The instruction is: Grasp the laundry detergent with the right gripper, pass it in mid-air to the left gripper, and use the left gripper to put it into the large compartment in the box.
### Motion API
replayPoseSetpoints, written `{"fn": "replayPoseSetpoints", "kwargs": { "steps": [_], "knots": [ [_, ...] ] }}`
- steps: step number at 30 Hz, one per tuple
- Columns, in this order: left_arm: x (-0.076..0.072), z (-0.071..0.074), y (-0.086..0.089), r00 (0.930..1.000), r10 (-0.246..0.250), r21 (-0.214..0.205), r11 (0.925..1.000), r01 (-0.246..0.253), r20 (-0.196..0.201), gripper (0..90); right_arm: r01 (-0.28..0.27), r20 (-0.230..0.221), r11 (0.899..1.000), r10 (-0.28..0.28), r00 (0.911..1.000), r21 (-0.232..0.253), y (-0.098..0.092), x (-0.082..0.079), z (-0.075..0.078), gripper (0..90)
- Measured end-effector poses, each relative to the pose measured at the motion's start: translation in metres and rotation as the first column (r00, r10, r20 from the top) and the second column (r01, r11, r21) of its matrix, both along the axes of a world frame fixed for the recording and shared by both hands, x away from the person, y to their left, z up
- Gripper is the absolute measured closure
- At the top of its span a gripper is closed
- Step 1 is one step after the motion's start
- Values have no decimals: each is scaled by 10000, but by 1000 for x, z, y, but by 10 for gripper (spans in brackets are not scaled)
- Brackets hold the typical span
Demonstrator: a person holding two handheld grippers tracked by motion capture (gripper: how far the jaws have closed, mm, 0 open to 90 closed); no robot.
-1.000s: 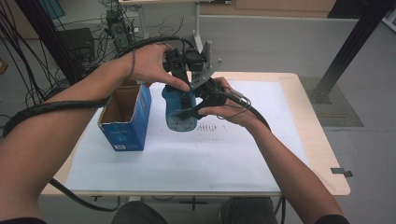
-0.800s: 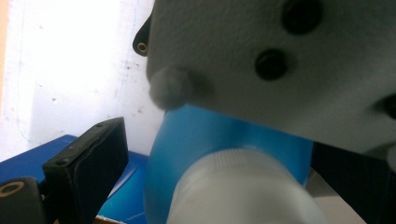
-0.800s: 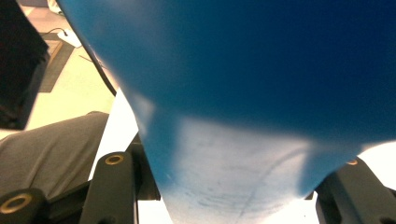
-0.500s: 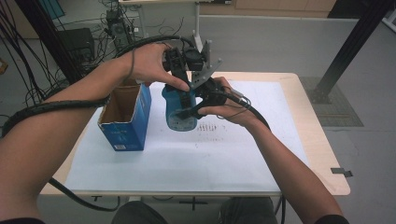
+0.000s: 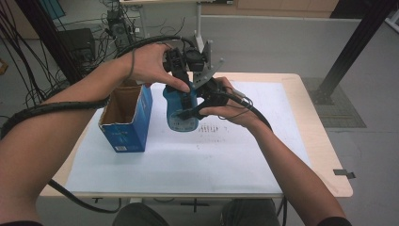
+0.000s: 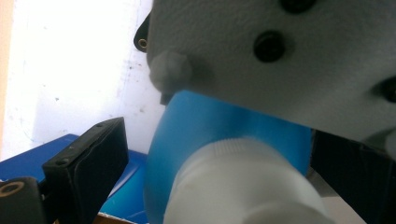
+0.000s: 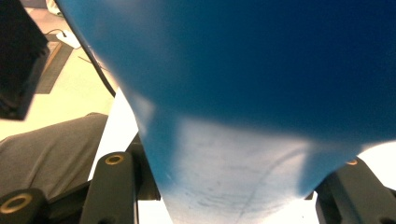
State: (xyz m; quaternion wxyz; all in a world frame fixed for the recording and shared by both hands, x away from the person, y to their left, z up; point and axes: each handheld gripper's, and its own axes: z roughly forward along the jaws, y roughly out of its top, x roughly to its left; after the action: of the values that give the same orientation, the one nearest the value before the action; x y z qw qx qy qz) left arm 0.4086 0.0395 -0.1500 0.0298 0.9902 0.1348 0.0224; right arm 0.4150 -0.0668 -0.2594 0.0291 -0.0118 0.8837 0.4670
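**Two grippers on one blue bottle**

Two hands meet at the far middle of the table (image 5: 306, 141) in the high view. The blue bottle (image 5: 181, 113) stands upright on the white sheet (image 5: 188, 165), just right of the open blue carton (image 5: 126, 123). The right gripper (image 5: 190, 112) comes in level from the right and is clamped on the bottle's body, the hand cupped under the tool with the wrist bent inward. The left gripper (image 5: 186, 87) points steeply down from above onto the bottle's top, its hand arched over the tool and the forearm stretched in from the near left.

In the left gripper view, the white ribbed cap (image 6: 243, 186) sits close under the camera with the blue shoulder behind it. One black jaw stands off to the left, apart from the cap; the other is a dark edge at the right. Whether they press on the cap I cannot tell. The other tool's grey plate (image 6: 280, 56) crowds the upper frame.

In the right gripper view, the bottle (image 7: 261, 93) sits between the two black jaws, which grip it at both sides.

The step in hand looks like working the cap. To do it well, the right grip should hold the body firm and upright against twisting, while the left jaws centre squarely on the cap before closing.
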Motion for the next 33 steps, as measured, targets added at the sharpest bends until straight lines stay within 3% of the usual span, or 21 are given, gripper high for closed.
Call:
{"fn": "replayPoseSetpoints", "kwargs": {
  "steps": [33],
  "knots": [
    [-1,3,-3,9999,-27,55,10000,26,115,50,24,-1,9999,-24,10000,113,-3,-1,3,445]
  ]
}}
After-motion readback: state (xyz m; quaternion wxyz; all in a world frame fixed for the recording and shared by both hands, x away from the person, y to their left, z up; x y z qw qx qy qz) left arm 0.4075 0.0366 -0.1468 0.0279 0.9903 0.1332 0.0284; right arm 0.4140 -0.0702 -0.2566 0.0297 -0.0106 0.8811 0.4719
